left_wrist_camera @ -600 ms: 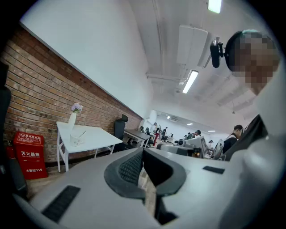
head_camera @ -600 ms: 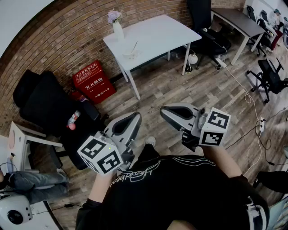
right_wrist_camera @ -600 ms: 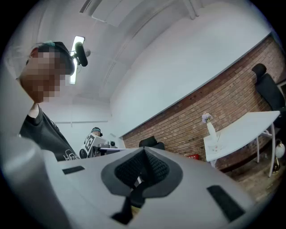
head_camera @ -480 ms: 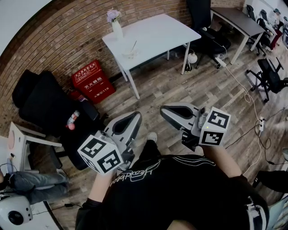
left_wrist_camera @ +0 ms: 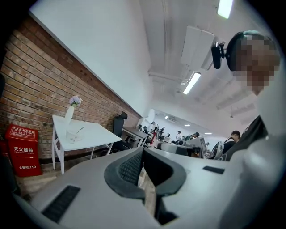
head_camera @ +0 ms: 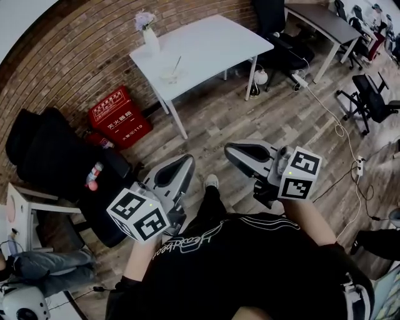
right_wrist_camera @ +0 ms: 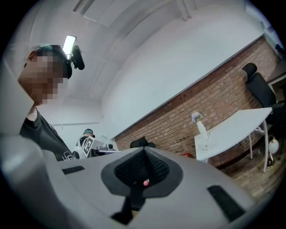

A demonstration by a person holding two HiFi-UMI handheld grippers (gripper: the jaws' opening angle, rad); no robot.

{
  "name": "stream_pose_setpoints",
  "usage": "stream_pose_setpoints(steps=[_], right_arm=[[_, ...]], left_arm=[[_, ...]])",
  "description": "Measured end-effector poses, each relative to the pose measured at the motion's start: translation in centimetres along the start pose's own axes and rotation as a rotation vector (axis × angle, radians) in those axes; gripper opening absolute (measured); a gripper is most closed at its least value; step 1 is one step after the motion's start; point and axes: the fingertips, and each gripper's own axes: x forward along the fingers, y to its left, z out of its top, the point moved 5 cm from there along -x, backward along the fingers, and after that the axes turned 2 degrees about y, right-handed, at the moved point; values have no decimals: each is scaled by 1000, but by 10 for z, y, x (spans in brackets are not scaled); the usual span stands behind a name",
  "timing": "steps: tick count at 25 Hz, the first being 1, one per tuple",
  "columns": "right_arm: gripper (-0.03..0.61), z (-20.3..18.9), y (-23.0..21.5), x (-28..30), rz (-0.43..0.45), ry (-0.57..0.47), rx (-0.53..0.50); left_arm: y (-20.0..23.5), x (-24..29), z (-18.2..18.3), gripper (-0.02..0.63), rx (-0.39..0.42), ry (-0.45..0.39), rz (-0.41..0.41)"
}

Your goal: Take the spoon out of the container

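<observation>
A small white container stands on the white table by the brick wall, with the spoon leaning out of it. The left gripper view shows the same container and spoon far off on the table. My left gripper and right gripper are held close to the person's body, well short of the table. Both are shut with nothing between the jaws, as seen in the left gripper view and the right gripper view.
A white vase with flowers stands beside the container. A red box sits on the wooden floor left of the table, and a black chair stands nearer. Office chairs, a dark desk and a floor cable lie to the right.
In the head view the table, red box and chairs have slid left and up a little. Both grippers stay shut in about the same place before the body.
</observation>
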Motion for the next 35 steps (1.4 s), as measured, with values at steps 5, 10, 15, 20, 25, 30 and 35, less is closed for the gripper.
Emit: stream_pose_setpoints(steps=[5,10,15,20,25,30,35], right_arm=[[-3,15,-40,39,7,21,-6],[-3,41,-101,86,-3,21,17],[-3,65,-169,141,-27,34,50],[-2,92,-231,183,-58,41,56],[-2,107,-271,211,-87,50,41],[-2,109,-292,219,-119,53,28],[-2,108,-311,227,-122,81,-21]], left_arm=[[53,20,19,5,-29,-5,3],[125,52,51,5,-62,-8,26],[204,85,85,5,-99,10,41],[269,119,120,5,-118,4,40],[312,142,139,5,-125,19,28],[329,157,146,5,-132,32,26],[344,169,142,5,-148,35,44]])
